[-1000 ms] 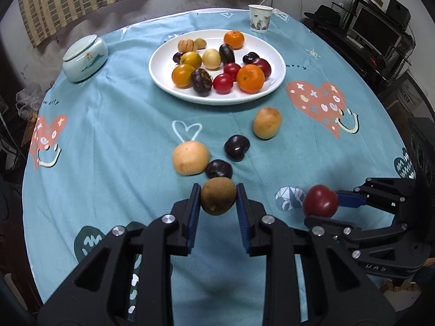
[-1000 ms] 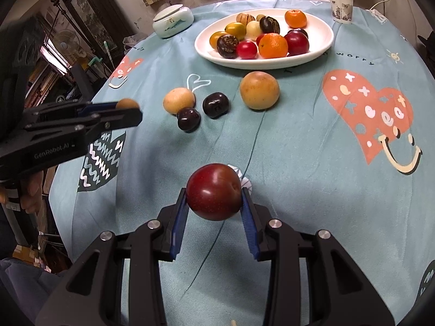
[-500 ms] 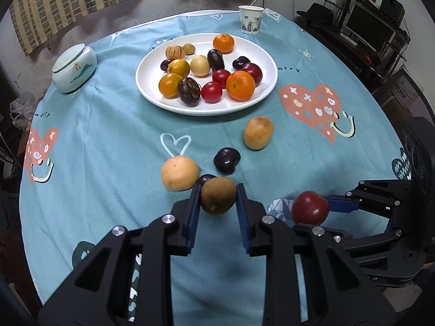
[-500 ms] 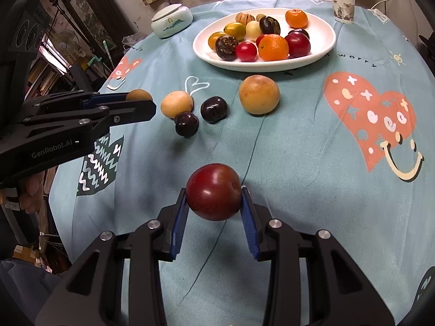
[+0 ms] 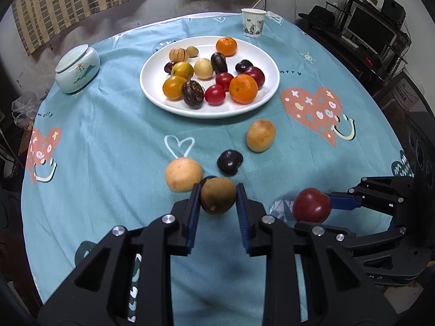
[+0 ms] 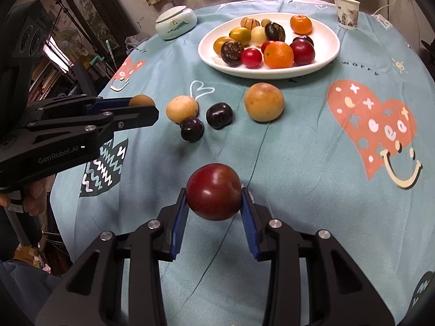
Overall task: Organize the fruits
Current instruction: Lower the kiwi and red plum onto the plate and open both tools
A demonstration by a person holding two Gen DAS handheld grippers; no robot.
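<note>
My left gripper (image 5: 218, 199) is shut on a brown kiwi (image 5: 218, 195) and holds it above the cloth. My right gripper (image 6: 214, 201) is shut on a dark red plum (image 6: 214, 191), also held above the cloth; it shows at the right of the left wrist view (image 5: 311, 205). A white plate (image 5: 261, 100) with several fruits sits at the far middle of the table. Loose on the cloth lie two tan round fruits (image 5: 183, 174) (image 5: 261, 135) and two dark plums (image 5: 230, 162) (image 6: 192, 129).
A lidded ceramic jar (image 5: 77, 68) stands at the far left and a paper cup (image 5: 253, 22) beyond the plate. The round table has a teal cloth (image 5: 108, 125). Shelves with electronics (image 5: 372, 32) stand to the right.
Both grippers have moved forward toward the plate with their fruit still held. The loose fruits and the plate appear nearer.
</note>
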